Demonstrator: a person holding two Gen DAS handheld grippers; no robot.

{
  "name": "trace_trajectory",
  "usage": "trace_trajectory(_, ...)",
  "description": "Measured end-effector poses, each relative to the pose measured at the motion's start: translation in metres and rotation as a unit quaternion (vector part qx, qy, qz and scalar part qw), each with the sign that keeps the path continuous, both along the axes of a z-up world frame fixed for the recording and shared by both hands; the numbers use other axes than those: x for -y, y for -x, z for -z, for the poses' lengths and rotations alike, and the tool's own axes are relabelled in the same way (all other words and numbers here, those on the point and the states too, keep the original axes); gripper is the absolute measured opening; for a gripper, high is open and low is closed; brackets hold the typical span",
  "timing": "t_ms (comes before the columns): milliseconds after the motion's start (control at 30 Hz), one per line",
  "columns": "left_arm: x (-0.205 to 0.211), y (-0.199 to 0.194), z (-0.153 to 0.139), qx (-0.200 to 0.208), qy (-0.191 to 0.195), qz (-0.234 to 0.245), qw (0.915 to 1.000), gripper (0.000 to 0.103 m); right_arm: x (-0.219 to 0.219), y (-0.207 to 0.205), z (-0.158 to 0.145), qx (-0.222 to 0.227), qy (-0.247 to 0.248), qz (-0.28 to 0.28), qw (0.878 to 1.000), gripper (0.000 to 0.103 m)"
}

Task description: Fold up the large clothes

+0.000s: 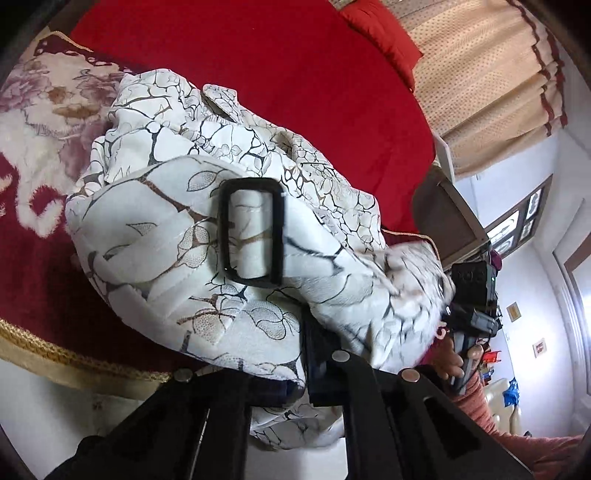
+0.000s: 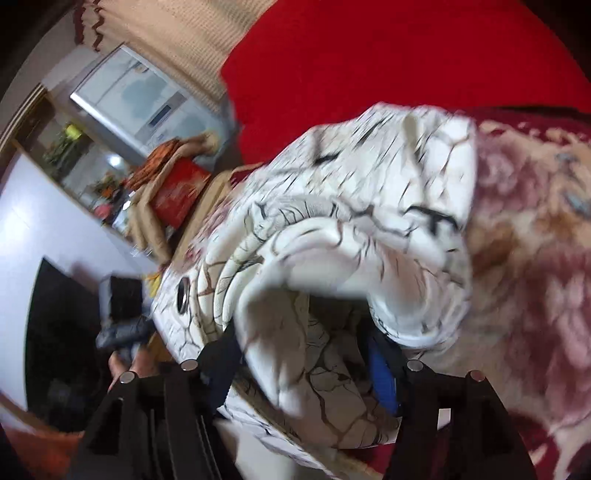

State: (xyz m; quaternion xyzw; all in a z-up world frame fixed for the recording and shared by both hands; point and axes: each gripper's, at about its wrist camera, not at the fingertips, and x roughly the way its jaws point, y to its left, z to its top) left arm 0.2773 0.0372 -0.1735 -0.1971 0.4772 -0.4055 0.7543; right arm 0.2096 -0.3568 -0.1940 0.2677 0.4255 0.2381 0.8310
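Looking along the left tongs: pressed together on a fold of the garment, with cloth spilling over both fingers and hanging below them past the near edge of the bed. Heaped in a loose, rumpled bundle, white with a black and brown crackle-and-leaf print, mostly over the flowered blanket at that near edge. Reaches back onto the plain red sheet towards the middle of the bed. Carries a black rectangular buckle on top of the bundle, lying flat on a band of cloth threaded through it.

Seen from the right tongs: standing apart, with a thick roll of the same garment lying between the two fingers and not squeezed by either. Blurred here, so hard to say whether the cloth brushes the pads. Drapes down over the blanket's maroon and cream flowers at the bed's near edge.

Shows, in the left view, the right tongs at the garment's right end, gripped by a hand in a pinkish sleeve. Farther back: a red pillow at the far edge of the bed, and beside it a beige curtain.
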Motion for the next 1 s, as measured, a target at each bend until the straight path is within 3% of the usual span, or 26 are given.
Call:
trace_trajectory(100,0.012,0.000,0.010,-0.014,-0.012,0.006,0.9998,0.004,-0.017,0.012,0.007,-0.001,0.000,-0.042,0.999,0.062)
trace_trajectory(133,0.014,0.001,0.012,-0.016,-0.014,0.010,0.9997,0.004,-0.027,0.017,0.008,-0.001,0.009,-0.055,0.998,0.052)
trace_trajectory(167,0.015,0.001,0.012,-0.018,-0.010,0.017,0.9997,0.004,-0.036,0.020,0.008,-0.002,0.007,-0.072,0.997,0.033)
trace_trajectory(300,0.014,-0.006,-0.017,-0.004,0.007,0.044,0.9990,0.004,-0.067,0.035,-0.016,0.018,0.030,-0.115,0.993,0.028)
trace_trajectory(433,-0.011,-0.039,-0.067,0.004,0.080,0.048,0.9956,0.004,-0.062,0.027,-0.060,0.066,-0.038,-0.136,0.988,0.028)
trace_trajectory(500,-0.023,-0.076,-0.094,0.018,0.126,0.010,0.9919,0.005,-0.034,0.010,-0.080,0.100,-0.115,-0.104,0.983,0.028)
trace_trajectory(533,-0.030,-0.097,-0.102,0.025,0.137,-0.015,0.9901,0.006,-0.008,-0.005,-0.086,0.123,-0.181,-0.061,0.974,0.028)
trace_trajectory(567,-0.038,-0.122,-0.105,0.019,0.138,-0.057,0.9886,0.008,0.014,-0.020,-0.086,0.134,-0.213,-0.019,0.968,0.028)
trace_trajectory(600,-0.043,-0.144,-0.101,0.002,0.137,-0.093,0.9861,0.008,0.029,-0.031,-0.083,0.140,-0.225,0.021,0.964,0.028)
trace_trajectory(667,-0.044,-0.179,-0.078,-0.054,0.131,-0.117,0.9830,0.011,0.072,-0.056,-0.060,0.127,-0.248,0.140,0.950,0.031)
trace_trajectory(700,-0.041,-0.190,-0.058,-0.086,0.103,-0.145,0.9803,0.011,0.088,-0.064,-0.046,0.113,-0.257,0.183,0.942,0.035)
trace_trajectory(767,-0.034,-0.186,-0.032,-0.089,0.068,-0.166,0.9798,0.017,0.113,-0.072,-0.017,0.082,-0.245,0.245,0.935,0.040)
trace_trajectory(833,-0.029,-0.179,-0.016,-0.078,0.093,-0.174,0.9773,0.030,0.124,-0.066,0.005,0.062,-0.245,0.269,0.929,0.067)
trace_trajectory(867,-0.036,-0.171,-0.008,-0.076,0.116,-0.186,0.9725,0.038,0.126,-0.063,0.008,0.058,-0.250,0.277,0.926,0.074)
trace_trajectory(900,-0.040,-0.165,-0.005,-0.078,0.126,-0.202,0.9680,0.042,0.129,-0.061,0.009,0.063,-0.256,0.283,0.922,0.074)
trace_trajectory(933,-0.037,-0.163,-0.005,-0.080,0.122,-0.215,0.9657,0.049,0.128,-0.059,0.003,0.077,-0.248,0.276,0.925,0.074)
trace_trajectory(1000,-0.034,-0.159,-0.023,-0.051,0.109,-0.211,0.9702,0.056,0.117,-0.058,-0.011,0.094,-0.206,0.249,0.942,0.074)
